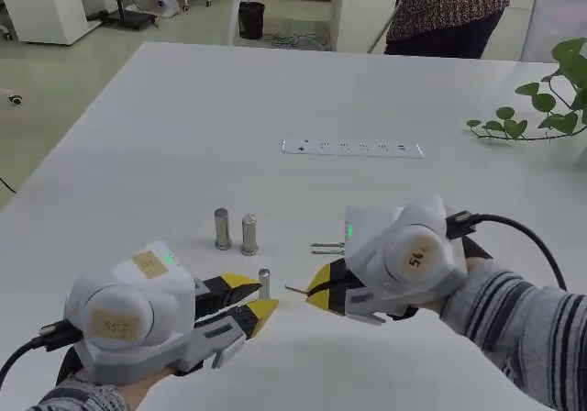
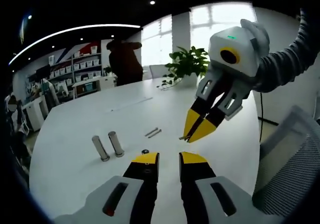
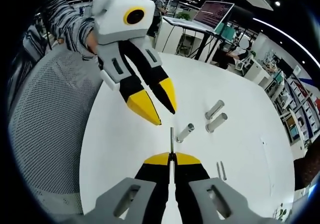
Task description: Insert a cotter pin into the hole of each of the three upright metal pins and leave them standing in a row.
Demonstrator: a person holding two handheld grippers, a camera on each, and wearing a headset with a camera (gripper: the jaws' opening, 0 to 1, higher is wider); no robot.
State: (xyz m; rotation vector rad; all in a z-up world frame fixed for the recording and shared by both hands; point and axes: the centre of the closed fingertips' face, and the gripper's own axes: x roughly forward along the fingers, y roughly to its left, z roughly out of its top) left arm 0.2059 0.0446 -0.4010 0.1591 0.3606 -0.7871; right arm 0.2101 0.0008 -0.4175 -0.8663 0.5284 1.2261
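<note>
Three short metal pins stand upright on the white table: two side by side [image 1: 222, 228] [image 1: 249, 234] and a third pin [image 1: 264, 283] nearer me. My left gripper [image 1: 246, 297] is open, its yellow tips just left of that third pin [image 2: 145, 151], nothing between them. My right gripper [image 1: 319, 289] is shut on a thin cotter pin [image 3: 171, 139] that points at the third pin [image 3: 185, 132] from a short distance. Two spare cotter pins [image 1: 327, 247] lie on the table behind it. In the left gripper view my right gripper [image 2: 198, 128] hangs above the table.
A white power strip [image 1: 353, 148] lies across the table's middle. A potted plant [image 1: 541, 108] trails at the right edge. A person [image 1: 449, 7] stands at the far end. A mesh chair [image 3: 45, 114] sits beside the table.
</note>
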